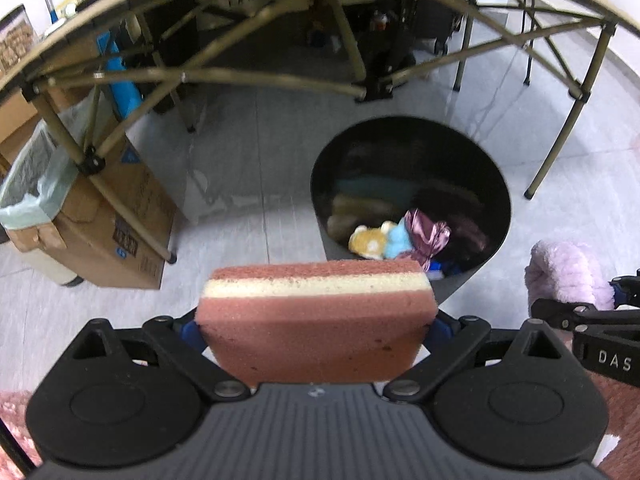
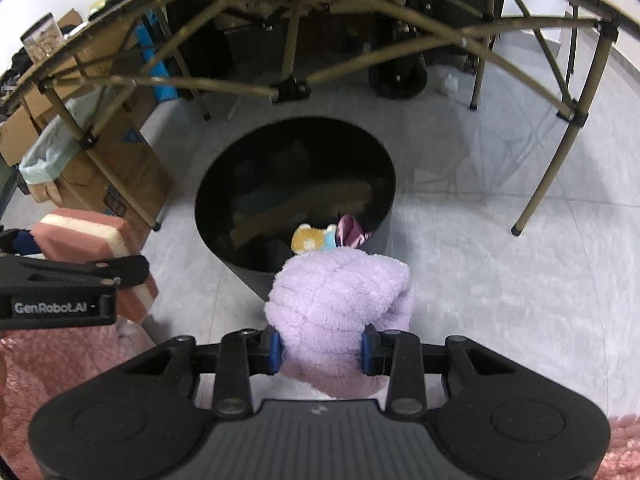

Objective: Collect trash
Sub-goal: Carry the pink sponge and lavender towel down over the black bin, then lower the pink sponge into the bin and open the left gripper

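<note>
Overhead, a folding surface point(image 2: 168, 36) on olive crossed legs spans the far part of the scene, its leg struts point(image 1: 276, 80) hanging over the grey tiled floor point(image 2: 500, 260). Under its left end stands a cardboard box point(image 1: 120, 216) lined with a pale green bag point(image 1: 28, 196), pressed against one slanted leg. In the middle of the floor sits a round black trash bin point(image 2: 224, 208), open at the top. It lies just beyond both grippers, with no strut between them and its mouth. Inside it, at the near rim, lie a small yellow and blue plush toy point(image 1: 376, 242) and a crumpled shiny pink wrapper point(image 1: 426, 234), with darker blurred items behind them.

The left gripper point(image 1: 316, 332) clamps a thick sponge point(image 1: 316, 320), reddish with a cream band, its fingers closed on the two short ends; the sponge hangs near and left of the bin. The right gripper point(image 2: 320, 350) holds a fluffy lilac bundle point(image 2: 340, 300) between blue-padded fingers point(image 2: 274, 350), squeezed tight, right above the bin's near rim. A pink shaggy rug point(image 2: 60, 360) lies at the near left edge.
</note>
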A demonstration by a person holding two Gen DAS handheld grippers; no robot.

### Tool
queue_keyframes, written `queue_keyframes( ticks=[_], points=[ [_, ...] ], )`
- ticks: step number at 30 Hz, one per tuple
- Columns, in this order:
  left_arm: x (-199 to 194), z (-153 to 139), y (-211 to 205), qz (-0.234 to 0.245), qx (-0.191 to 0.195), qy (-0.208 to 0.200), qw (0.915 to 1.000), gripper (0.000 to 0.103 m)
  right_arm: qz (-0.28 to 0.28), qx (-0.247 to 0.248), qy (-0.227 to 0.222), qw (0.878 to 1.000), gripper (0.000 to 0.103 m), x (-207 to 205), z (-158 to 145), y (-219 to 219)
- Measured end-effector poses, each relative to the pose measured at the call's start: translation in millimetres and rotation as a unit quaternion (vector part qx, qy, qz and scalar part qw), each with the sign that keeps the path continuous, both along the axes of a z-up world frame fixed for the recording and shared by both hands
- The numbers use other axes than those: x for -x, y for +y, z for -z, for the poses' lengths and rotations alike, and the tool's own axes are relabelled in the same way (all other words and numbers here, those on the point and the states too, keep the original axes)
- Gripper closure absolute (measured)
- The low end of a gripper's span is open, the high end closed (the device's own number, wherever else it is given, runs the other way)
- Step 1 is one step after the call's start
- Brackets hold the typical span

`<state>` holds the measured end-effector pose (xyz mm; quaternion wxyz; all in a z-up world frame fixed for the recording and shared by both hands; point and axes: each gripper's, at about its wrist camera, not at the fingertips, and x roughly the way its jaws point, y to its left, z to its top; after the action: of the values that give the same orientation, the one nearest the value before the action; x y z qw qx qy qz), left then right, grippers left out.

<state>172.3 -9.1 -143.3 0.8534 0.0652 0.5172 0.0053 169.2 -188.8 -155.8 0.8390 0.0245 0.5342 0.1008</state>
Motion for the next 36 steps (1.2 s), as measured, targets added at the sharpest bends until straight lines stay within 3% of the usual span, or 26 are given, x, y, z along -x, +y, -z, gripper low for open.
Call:
queue_keyframes(
  ticks=[14,30,36],
  points=[
    [-30,19,-8,0.005,0.005,0.051,0.9987,0.004,0.026,0.017,0.004,1.000,0.069,-21,21,-19],
    [-106,10,-50,0.033,0.019,0.030,0.9988,0.004,0.083,0.035,-0.033,0.995,0.069,-51,5,-54],
    [-121,16,-62,0.034,0.015,0.046,0.9983,0.000,0.088,0.040,-0.038,0.995,0.069,-57,3,-54]
  ],
)
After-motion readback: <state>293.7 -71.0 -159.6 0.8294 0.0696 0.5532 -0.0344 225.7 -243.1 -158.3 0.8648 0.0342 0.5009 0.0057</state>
